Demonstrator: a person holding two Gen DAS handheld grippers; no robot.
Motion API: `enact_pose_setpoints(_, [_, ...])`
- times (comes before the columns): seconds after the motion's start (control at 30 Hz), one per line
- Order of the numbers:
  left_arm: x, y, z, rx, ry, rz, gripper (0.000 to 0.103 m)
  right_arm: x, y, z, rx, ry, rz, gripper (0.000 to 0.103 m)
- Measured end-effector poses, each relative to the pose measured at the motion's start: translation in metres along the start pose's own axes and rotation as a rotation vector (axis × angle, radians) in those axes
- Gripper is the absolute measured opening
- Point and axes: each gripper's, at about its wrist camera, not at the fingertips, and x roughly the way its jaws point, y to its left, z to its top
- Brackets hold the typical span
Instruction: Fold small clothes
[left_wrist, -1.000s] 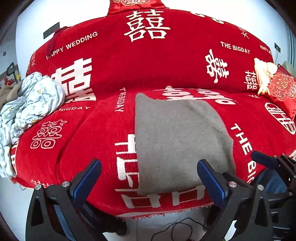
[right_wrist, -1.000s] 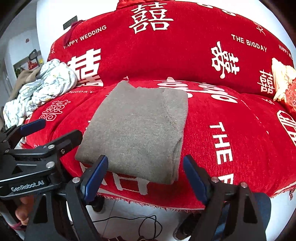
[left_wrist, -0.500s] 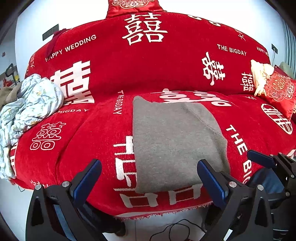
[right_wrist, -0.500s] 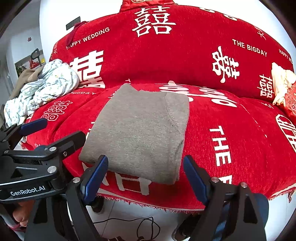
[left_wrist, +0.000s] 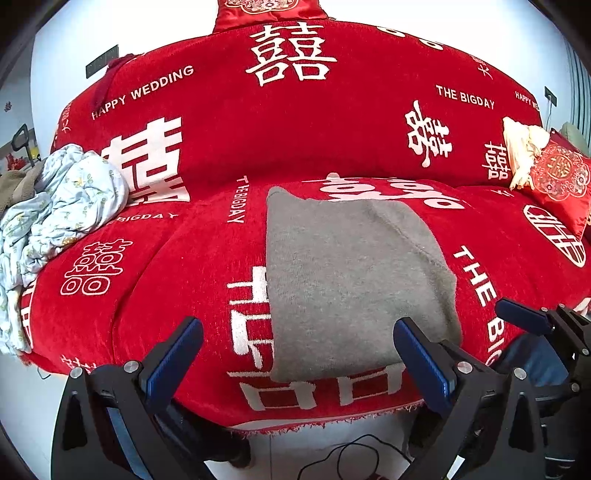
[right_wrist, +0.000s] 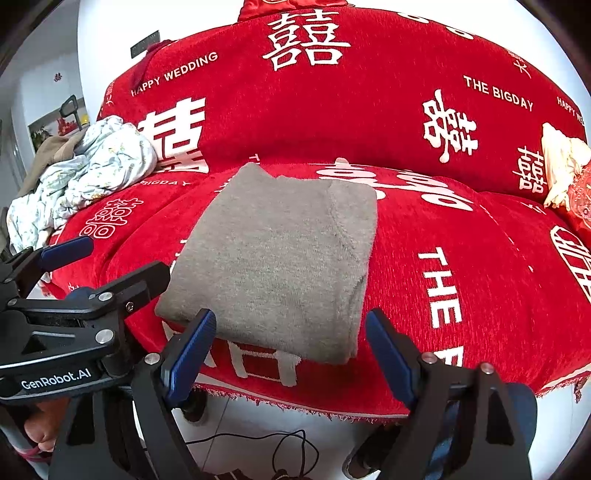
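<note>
Grey folded garment (left_wrist: 351, 280) lies flat on the seat of a red sofa (left_wrist: 177, 273) w/ white wedding lettering, near the front edge, centre. Left gripper (left_wrist: 297, 360) and right gripper (right_wrist: 290, 347) both hover just off the garment's front edge, fingers wide apart, nothing between them, no contact w/ the cloth. Crumpled pale floral cloth (left_wrist: 62, 206) sits at the sofa's left end, well apart from the garment; red embroidered cushion (left_wrist: 561, 181) at the right end.

Both wrist views look forward, tilted down, from just off sofa (left_wrist: 207, 258) front edge. Left view sits left of grey cloth (left_wrist: 351, 280), right view nearer it. Shared: cloth, seat, backrest, each other's claw.
</note>
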Motion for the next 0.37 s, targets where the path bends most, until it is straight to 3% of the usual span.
enact_pose_setpoints(0.37, [-0.0011, 0.0006, 0.0001, -0.001, -0.003, 0.002, 0.103, 0.0005, 0.0002, -0.0004, 0.000, 0.000, 0.000, 0.085])
